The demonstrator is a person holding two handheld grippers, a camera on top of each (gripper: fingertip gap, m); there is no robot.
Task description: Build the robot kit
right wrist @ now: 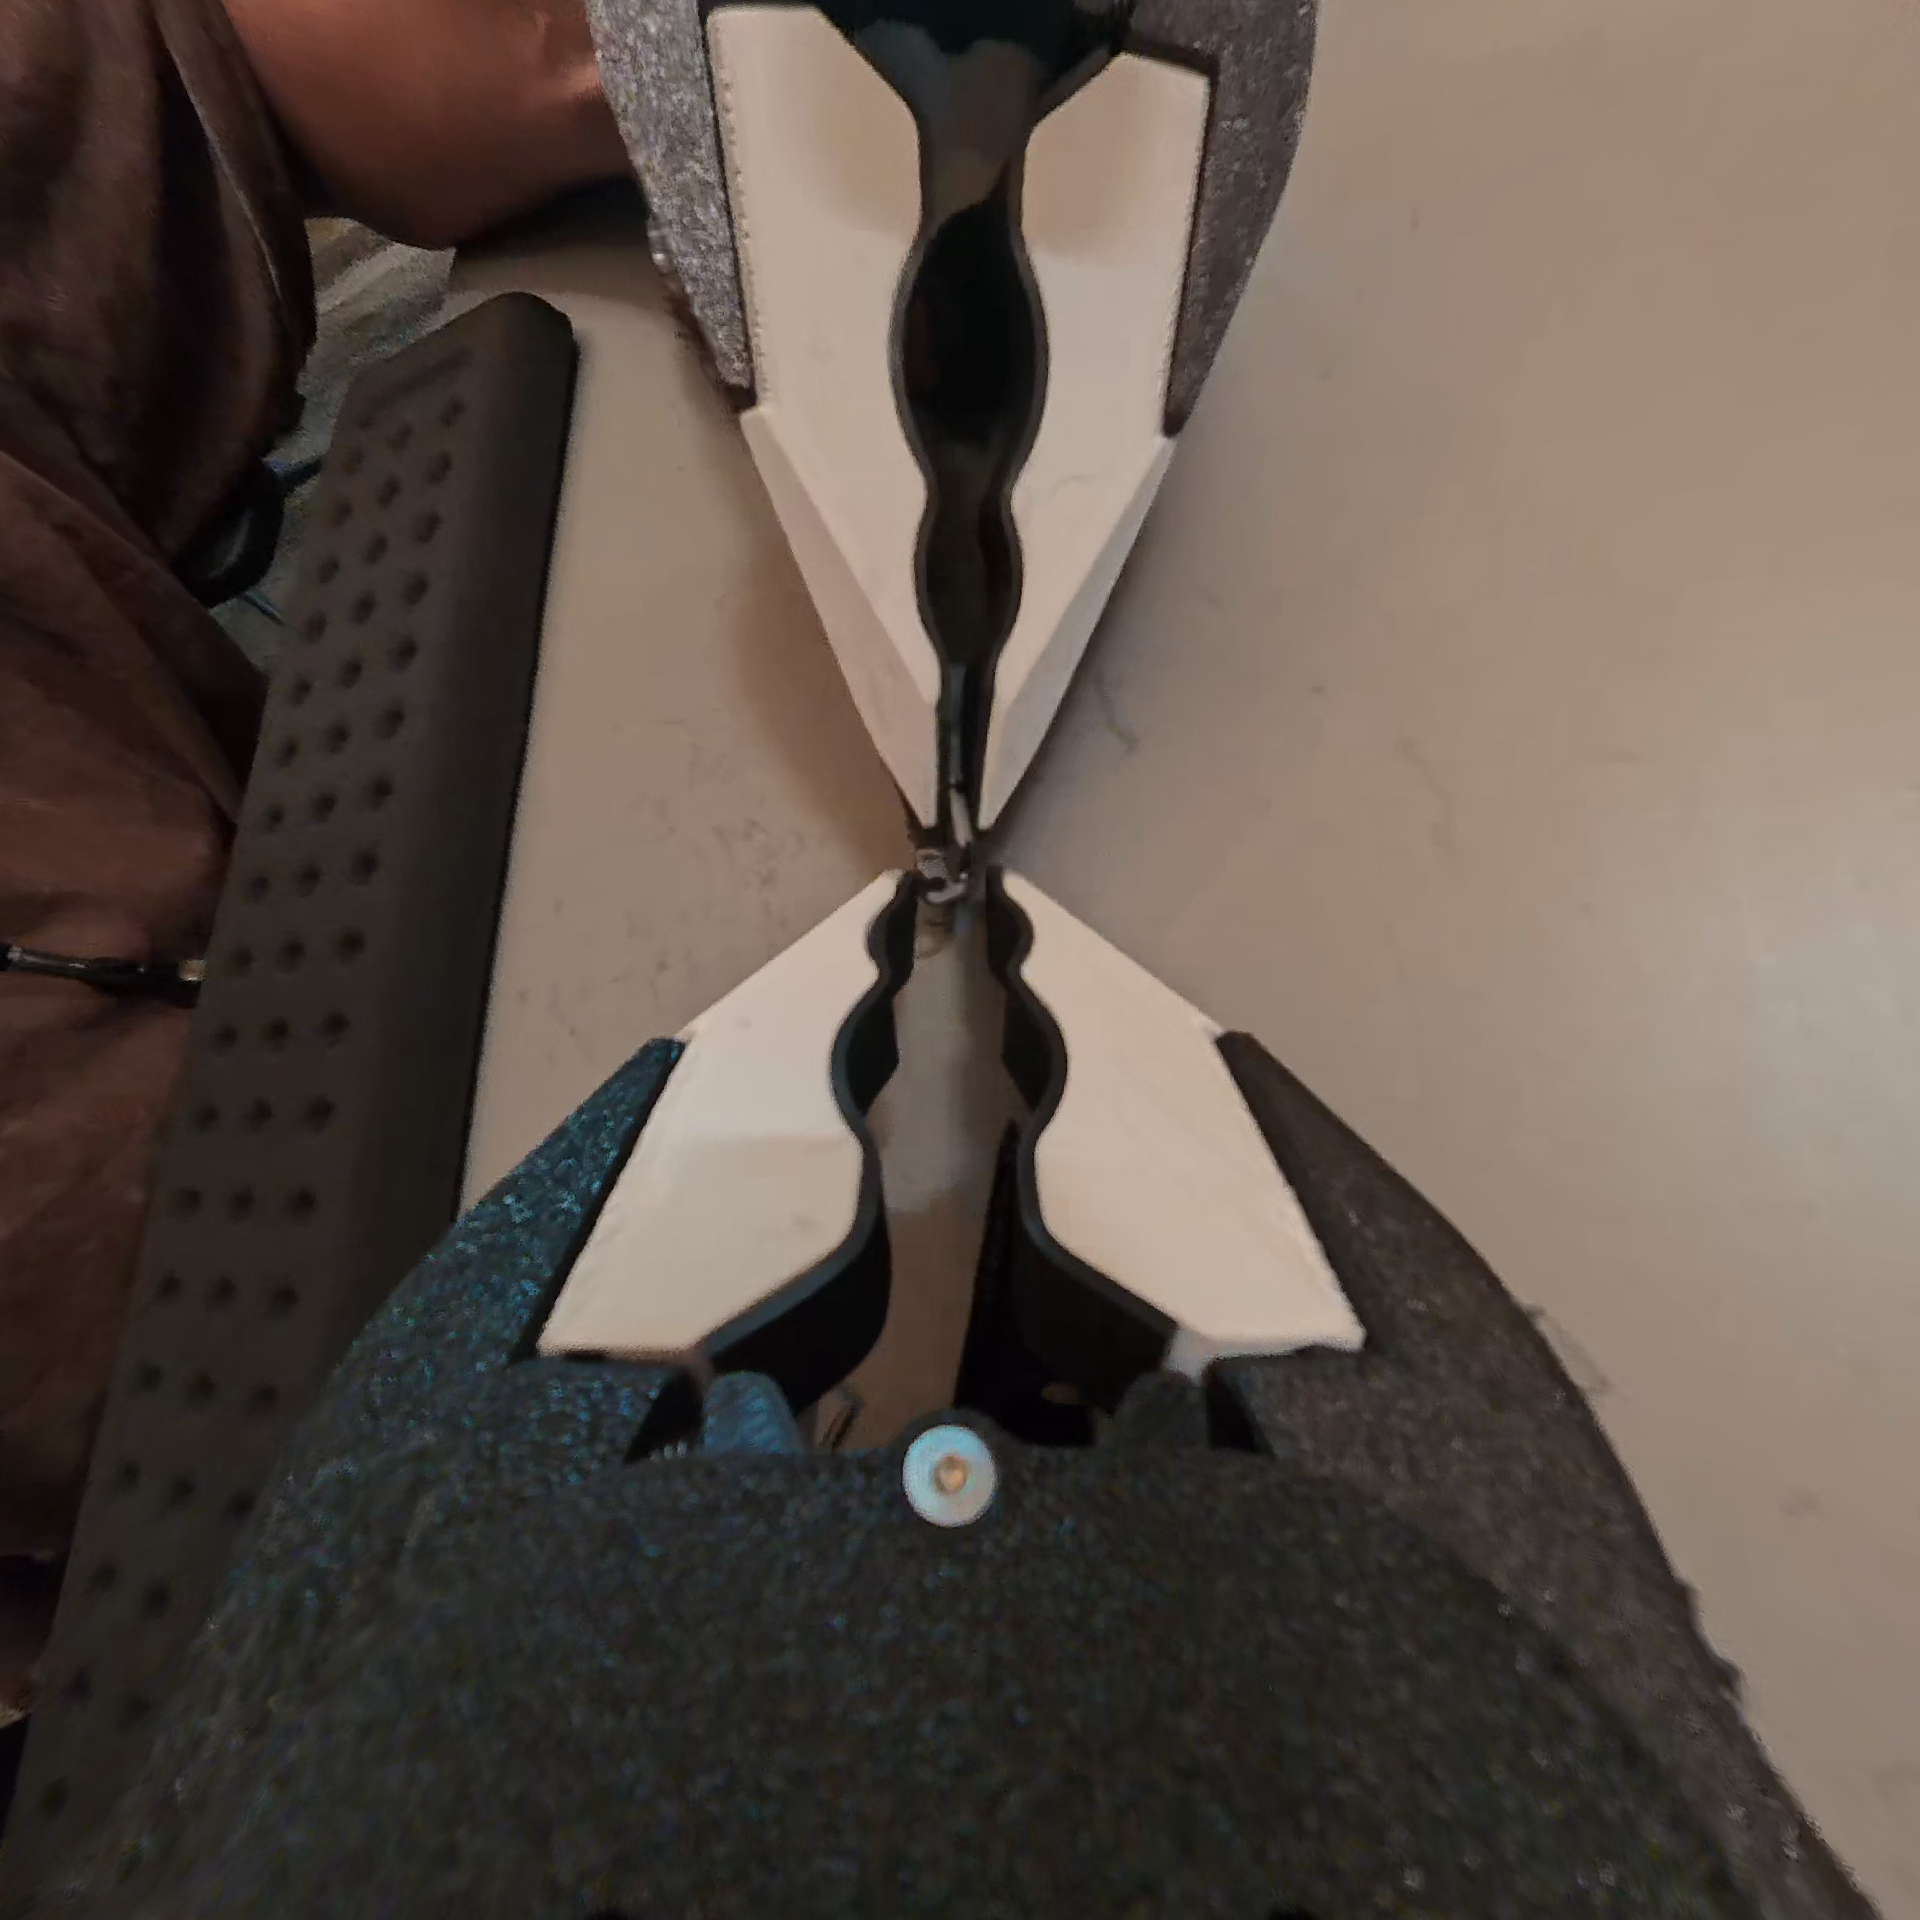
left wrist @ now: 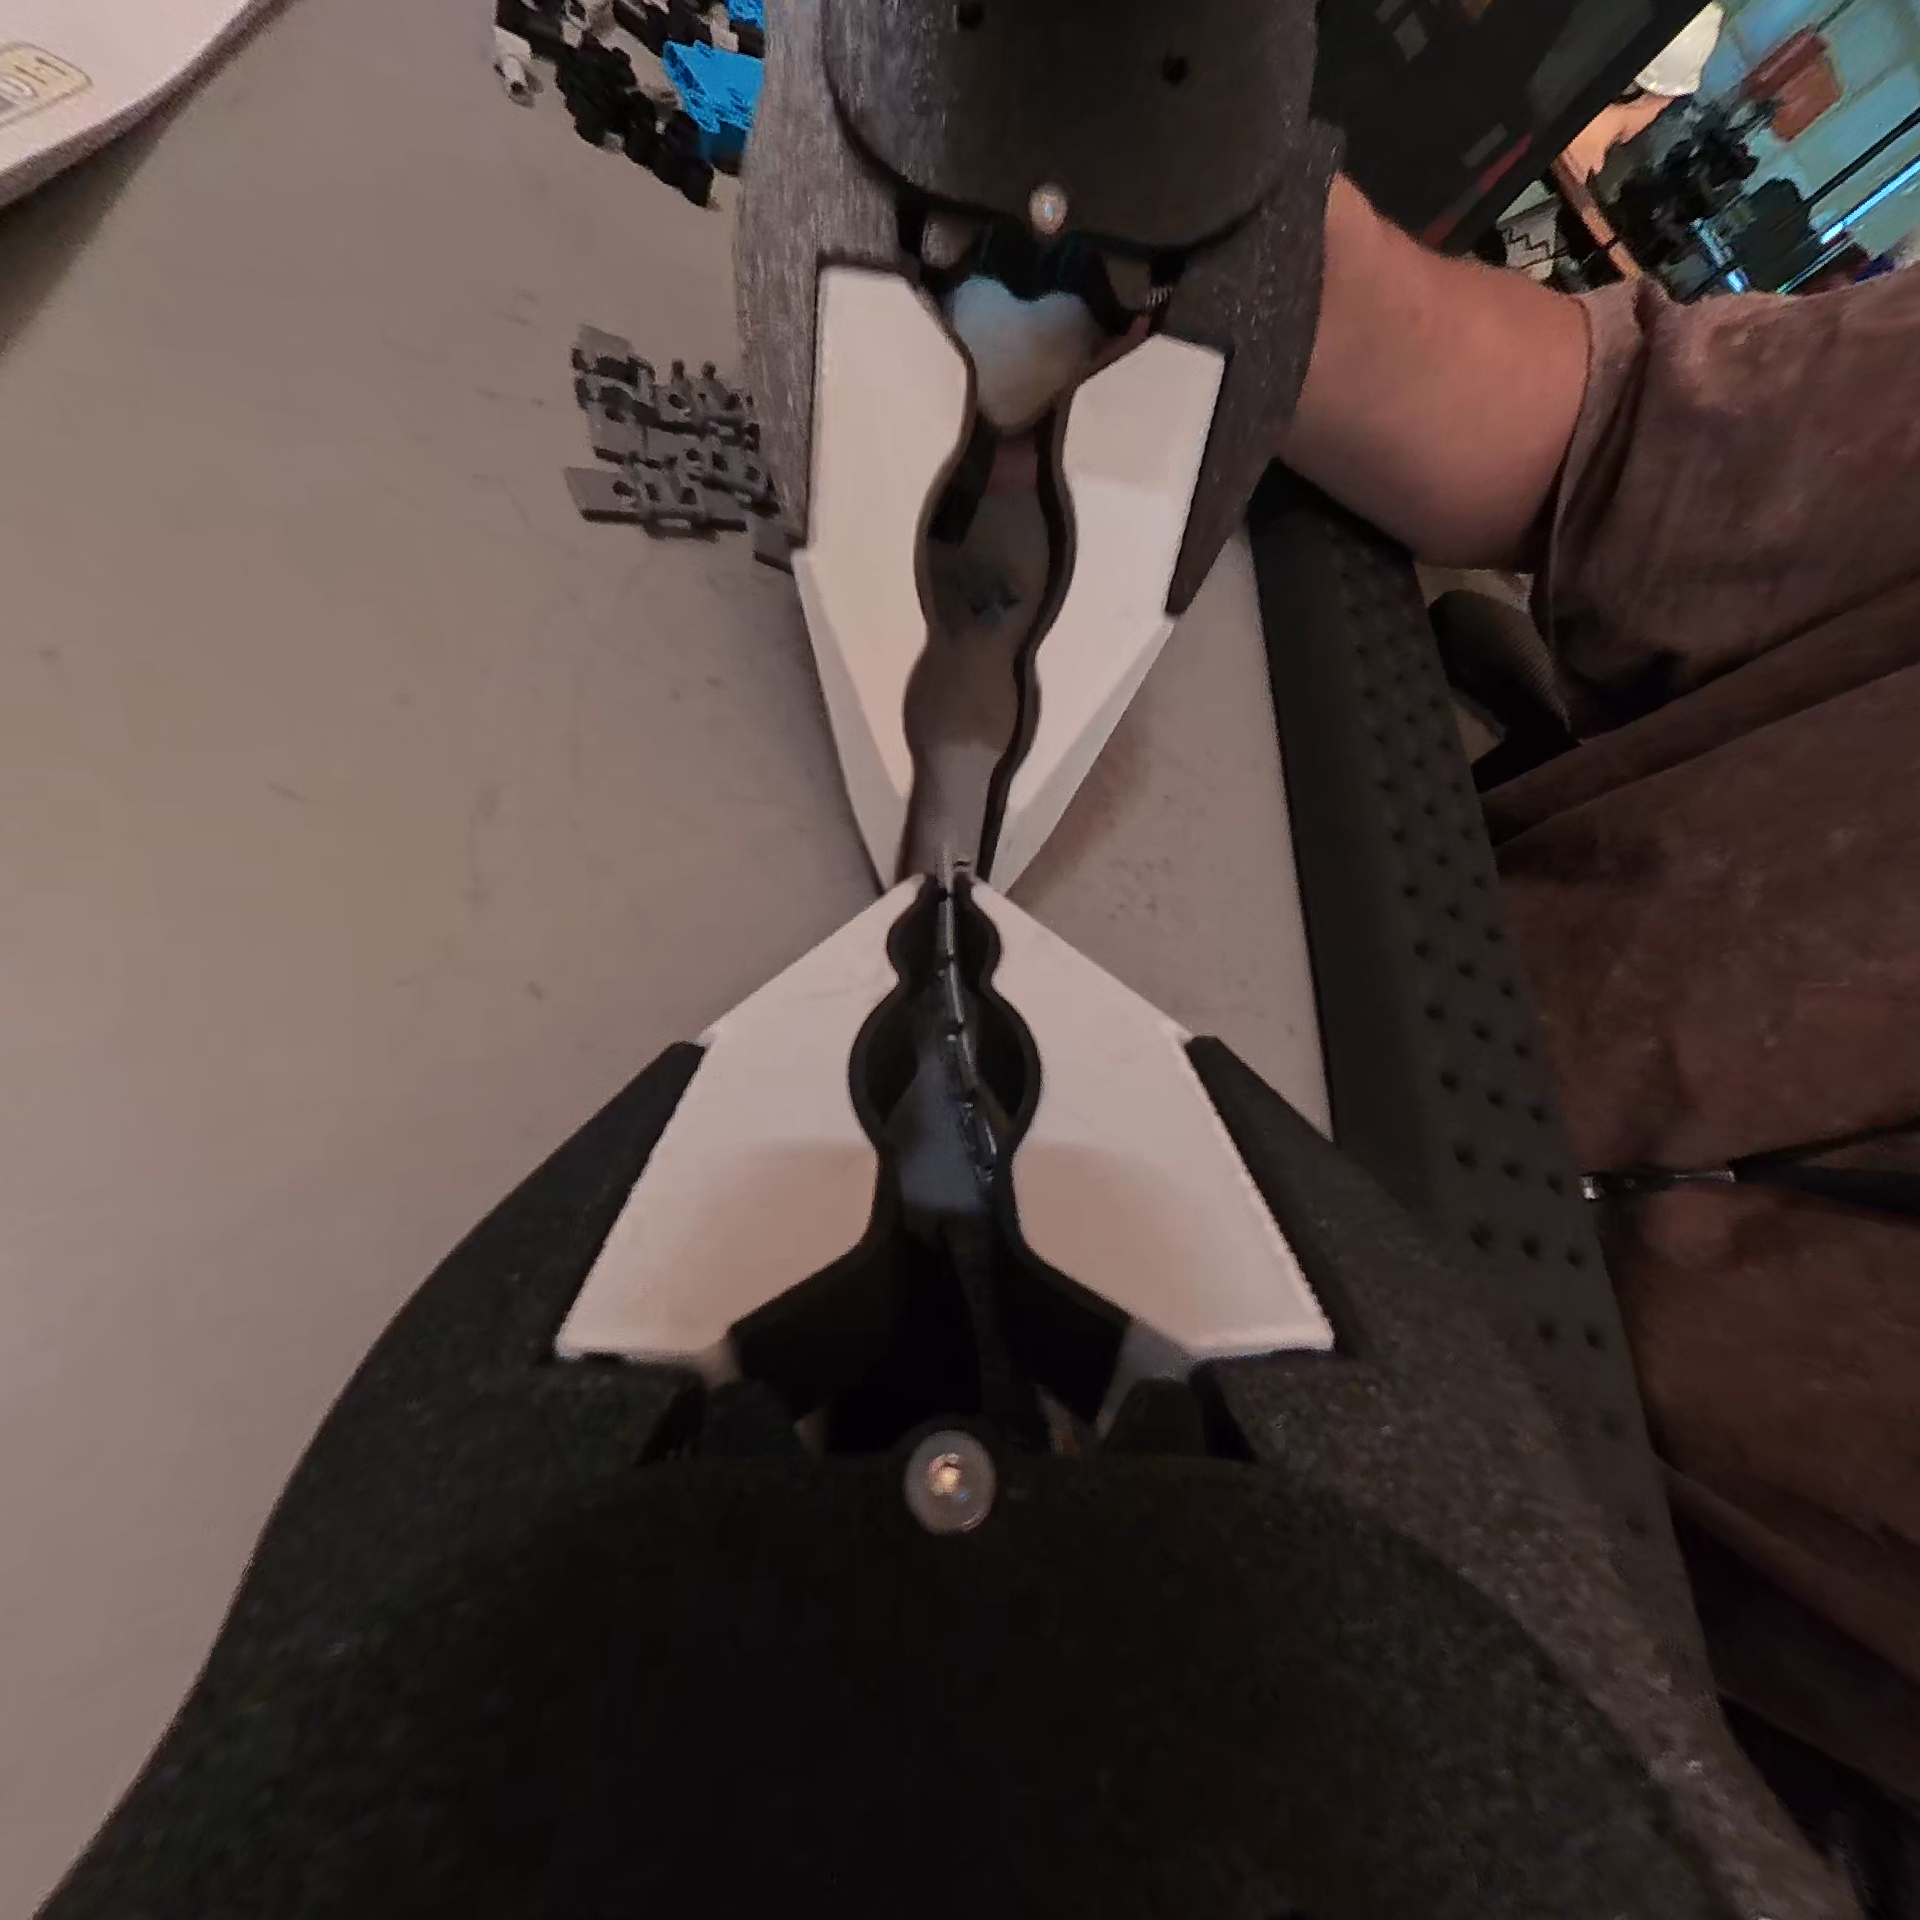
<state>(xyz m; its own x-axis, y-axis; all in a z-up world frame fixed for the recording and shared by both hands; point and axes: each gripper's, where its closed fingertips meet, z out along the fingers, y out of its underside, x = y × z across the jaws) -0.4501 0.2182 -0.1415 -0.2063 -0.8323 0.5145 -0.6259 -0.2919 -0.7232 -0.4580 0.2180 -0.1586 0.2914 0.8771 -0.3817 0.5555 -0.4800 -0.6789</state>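
Note:
My two grippers meet tip to tip above a beige table point(left wrist: 364, 831). My left gripper point(left wrist: 948, 891) rises from the bottom of the left wrist view, its white fingers shut on a thin dark strip point(left wrist: 964, 1023) that runs back between the jaws. My right gripper point(left wrist: 951, 850) comes down from the top of that view and pinches the strip's small metal end. In the right wrist view my right gripper point(right wrist: 945, 885) is shut on that small metal end point(right wrist: 938, 868). The left gripper point(right wrist: 961, 795) faces it from above with the dark strip between its tips.
A pile of small grey parts point(left wrist: 665, 457) and a heap of black and blue parts point(left wrist: 644, 94) lie on the far table. A black perforated armrest point(left wrist: 1455, 935) runs along the table edge and also shows in the right wrist view point(right wrist: 312, 831). A person's forearm point(left wrist: 1455, 364) and brown clothing point(left wrist: 1714, 935) are beside it. My left and right fingertips are right by each other.

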